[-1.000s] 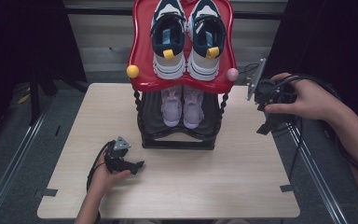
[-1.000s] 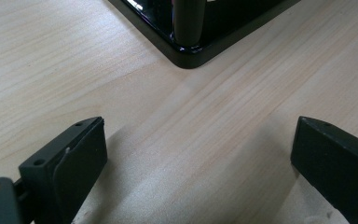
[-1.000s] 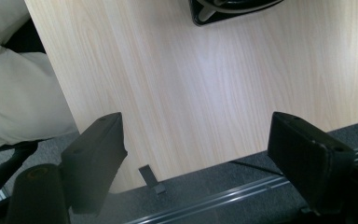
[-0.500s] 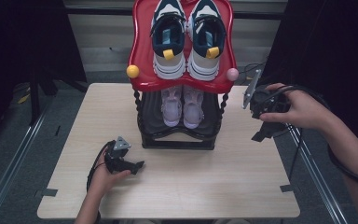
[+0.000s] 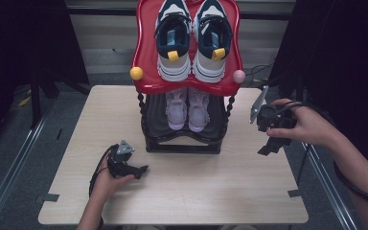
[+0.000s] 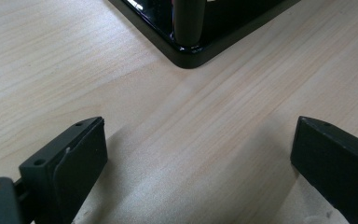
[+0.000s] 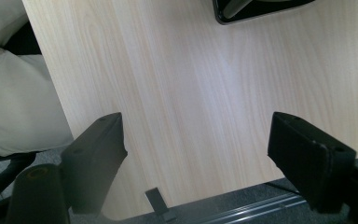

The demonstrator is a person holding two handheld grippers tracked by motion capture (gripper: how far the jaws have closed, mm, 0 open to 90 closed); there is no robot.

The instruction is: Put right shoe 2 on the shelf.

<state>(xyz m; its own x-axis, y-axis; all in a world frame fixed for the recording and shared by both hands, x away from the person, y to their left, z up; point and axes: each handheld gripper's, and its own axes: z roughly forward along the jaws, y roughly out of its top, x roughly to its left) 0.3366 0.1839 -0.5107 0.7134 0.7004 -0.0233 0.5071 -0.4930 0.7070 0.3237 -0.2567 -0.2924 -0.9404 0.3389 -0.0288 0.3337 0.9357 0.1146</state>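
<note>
Right claw (image 5: 269, 146) has come down and in toward the counter (image 5: 220, 191) since the earlier frames, from beside the red shelf's edge to a spot above the counter's right margin, about 3 o'clock from the rack (image 5: 184, 139); left claw (image 5: 141, 169) unchanged, resting on the counter at roughly 7 o'clock from the rack. Right claw open, jaws spread wide with nothing between them; in the right gripper view it looks straight down on bare wood, the counter edge and the floor rail below, a rack corner (image 7: 261, 11) at the top of the frame. Left claw (image 6: 200, 158) also open and empty, jaws set low over the counter, pointing at the near corner of the rack's black base (image 6: 191, 46), near but not touching. Rack stands at counter centre toward the far edge. Upper red shelf (image 5: 146, 57) carries a pair of navy-and-white sneakers (image 5: 191, 38), toes toward the person, a yellow tab on each. Lower black shelf holds a pair of pale lilac shoes (image 5: 188, 108), side by side, toes forward. Yellow knob (image 5: 136, 73) at the red shelf's left corner, pink knob (image 5: 238, 76) at the right.
</note>
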